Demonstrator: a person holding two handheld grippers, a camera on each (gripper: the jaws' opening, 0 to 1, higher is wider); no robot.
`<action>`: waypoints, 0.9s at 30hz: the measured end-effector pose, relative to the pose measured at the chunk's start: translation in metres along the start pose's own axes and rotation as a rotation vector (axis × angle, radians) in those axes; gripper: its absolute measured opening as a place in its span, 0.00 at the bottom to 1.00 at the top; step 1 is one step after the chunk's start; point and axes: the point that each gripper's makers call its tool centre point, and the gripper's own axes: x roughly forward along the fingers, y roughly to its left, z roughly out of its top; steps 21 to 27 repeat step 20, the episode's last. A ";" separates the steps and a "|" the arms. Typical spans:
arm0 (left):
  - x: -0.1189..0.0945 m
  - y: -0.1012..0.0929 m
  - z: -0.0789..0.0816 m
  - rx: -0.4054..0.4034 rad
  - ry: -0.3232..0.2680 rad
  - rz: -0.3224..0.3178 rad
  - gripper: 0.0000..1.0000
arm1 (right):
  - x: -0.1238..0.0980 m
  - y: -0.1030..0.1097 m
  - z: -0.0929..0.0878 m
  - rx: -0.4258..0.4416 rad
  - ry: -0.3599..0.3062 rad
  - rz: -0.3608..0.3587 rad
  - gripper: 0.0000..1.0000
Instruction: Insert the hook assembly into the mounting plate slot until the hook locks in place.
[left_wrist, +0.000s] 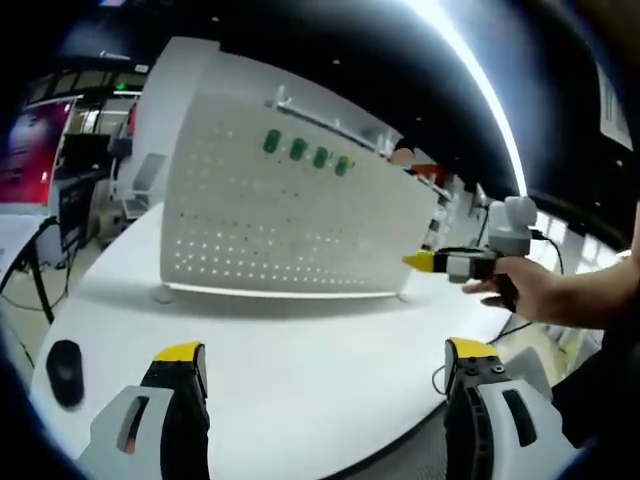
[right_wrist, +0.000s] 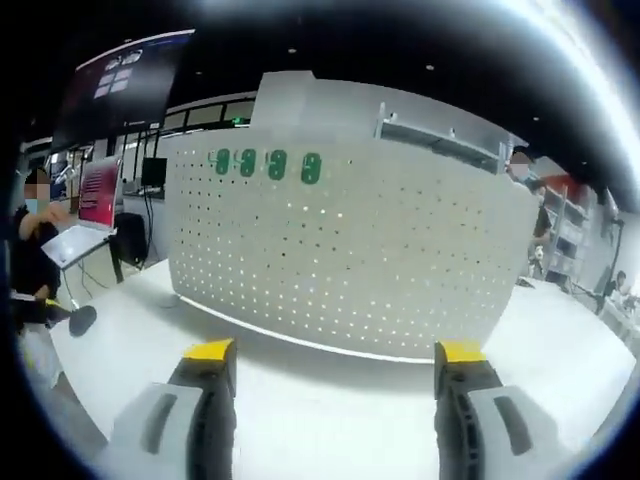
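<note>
Both grippers' jaws wide apart (empty), left gripper (left_wrist: 325, 362), right gripper (right_wrist: 337, 362)

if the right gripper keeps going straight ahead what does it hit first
Most likely the white pegboard standing upright on the table. The right gripper is open and empty, with bare tabletop before the board; depth is unclear.

An open-plan office or lab: a white bench (left_wrist: 300, 370) carries a perforated panel (right_wrist: 350, 260), with monitors (right_wrist: 125, 80) (one wall-mounted), shelving (right_wrist: 440, 135) and long ceiling strip lights (left_wrist: 480, 90) behind
</note>
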 end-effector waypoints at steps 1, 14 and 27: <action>0.000 0.000 -0.001 0.002 0.004 0.001 1.00 | -0.005 0.002 -0.005 -0.010 0.009 0.006 0.79; 0.000 -0.001 0.000 0.000 0.002 0.003 1.00 | -0.039 0.011 -0.060 0.019 0.148 0.027 0.95; 0.000 -0.001 0.000 0.005 0.005 0.002 1.00 | -0.052 0.002 -0.075 0.013 0.179 0.013 0.94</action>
